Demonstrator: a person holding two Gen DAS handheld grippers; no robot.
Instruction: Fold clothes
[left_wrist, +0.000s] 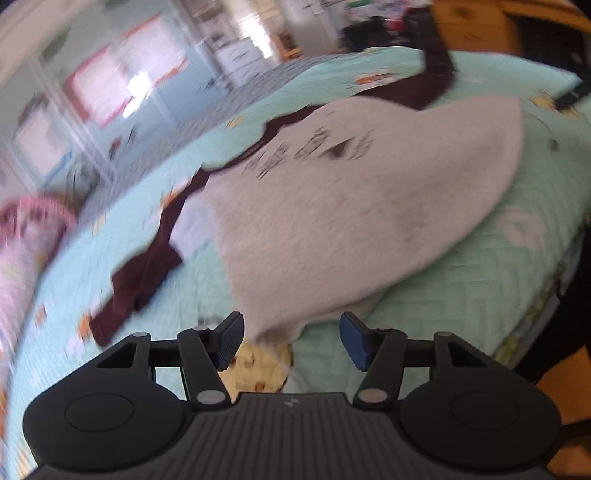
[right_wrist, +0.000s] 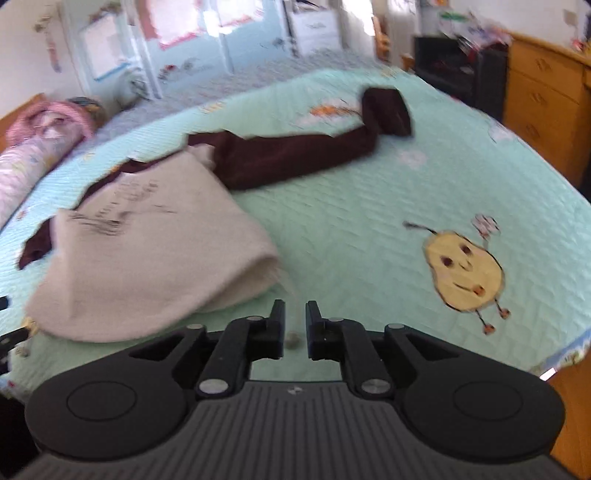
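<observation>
A cream top with black print (left_wrist: 351, 206) and dark maroon sleeves lies spread on a mint-green quilt (left_wrist: 461, 280). Its near hem corner reaches down between the fingers of my left gripper (left_wrist: 291, 339), which stands wide open; the blue pads do not touch the cloth. In the right wrist view the same top (right_wrist: 147, 251) lies to the left, folded over along its right edge. One maroon sleeve (right_wrist: 295, 151) stretches out to the far right. My right gripper (right_wrist: 294, 317) hovers over bare quilt (right_wrist: 369, 221) just right of that folded edge, its jaws a narrow gap apart with nothing between them.
A pink bolster pillow (right_wrist: 44, 140) lies at the bed's far left. A yellow pear cartoon (right_wrist: 465, 269) is printed on the quilt to the right. A wooden dresser (right_wrist: 543, 92) and a dark shelf (right_wrist: 450, 70) stand beyond the bed's right edge.
</observation>
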